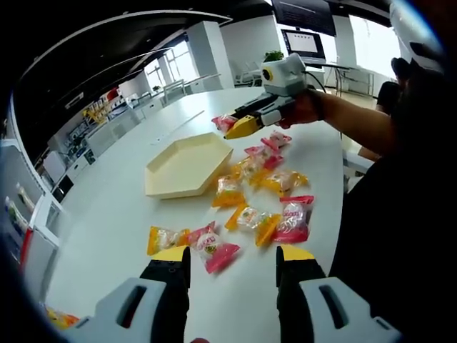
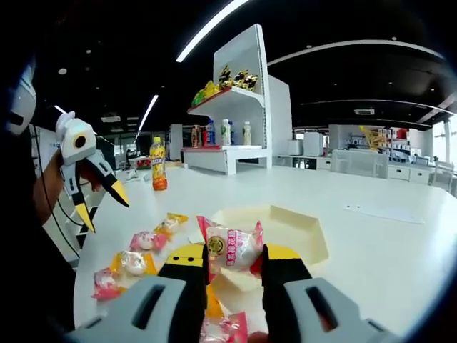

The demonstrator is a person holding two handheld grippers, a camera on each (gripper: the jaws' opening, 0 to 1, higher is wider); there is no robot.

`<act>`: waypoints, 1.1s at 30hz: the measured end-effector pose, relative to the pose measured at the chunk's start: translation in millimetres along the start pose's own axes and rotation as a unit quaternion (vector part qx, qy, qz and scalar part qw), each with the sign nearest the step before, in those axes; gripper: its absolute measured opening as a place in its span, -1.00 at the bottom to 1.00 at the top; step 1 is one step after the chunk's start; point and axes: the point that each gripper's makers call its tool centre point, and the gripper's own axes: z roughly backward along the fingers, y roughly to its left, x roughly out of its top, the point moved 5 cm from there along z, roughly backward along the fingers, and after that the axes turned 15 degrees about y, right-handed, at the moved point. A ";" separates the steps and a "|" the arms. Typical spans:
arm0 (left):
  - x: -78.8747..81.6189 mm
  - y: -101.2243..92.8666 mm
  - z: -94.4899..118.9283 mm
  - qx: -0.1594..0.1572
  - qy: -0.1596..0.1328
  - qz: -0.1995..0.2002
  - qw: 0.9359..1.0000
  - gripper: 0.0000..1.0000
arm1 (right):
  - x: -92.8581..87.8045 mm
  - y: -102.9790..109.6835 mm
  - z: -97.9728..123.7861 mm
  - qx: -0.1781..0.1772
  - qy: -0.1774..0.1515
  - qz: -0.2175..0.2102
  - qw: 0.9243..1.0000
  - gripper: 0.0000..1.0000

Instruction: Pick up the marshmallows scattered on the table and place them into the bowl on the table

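Note:
My right gripper (image 2: 233, 259) is shut on a pink-wrapped marshmallow (image 2: 233, 245), held above the near rim of the cream hexagonal bowl (image 2: 308, 230). In the left gripper view the same gripper (image 1: 238, 128) hovers with that pink marshmallow (image 1: 223, 123) beyond the bowl (image 1: 187, 166). My left gripper (image 1: 233, 254) is open and low over the table, with a pink marshmallow packet (image 1: 216, 251) lying just ahead between its jaws. It shows open in the right gripper view too (image 2: 104, 206). Several yellow and pink packets (image 1: 270, 179) lie scattered beside the bowl.
A white table (image 1: 114, 207) carries everything; its edge runs along the right past the person's arm (image 1: 357, 120). An orange drink bottle (image 2: 158, 174) stands at the far end. A white shelf (image 2: 230, 107) with bottles and snacks rises behind.

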 end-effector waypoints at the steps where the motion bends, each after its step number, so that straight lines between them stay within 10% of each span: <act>1: -0.2 -0.1 -0.1 0.000 0.000 0.000 1.000 -0.06 | -0.1 0.0 -0.5 -0.001 0.001 0.001 1.000 -0.43; 33: -7.8 5.2 -1.6 0.002 0.000 0.012 1.000 -0.06 | 6.4 -14.9 -31.0 -0.060 0.037 0.020 0.997 -0.43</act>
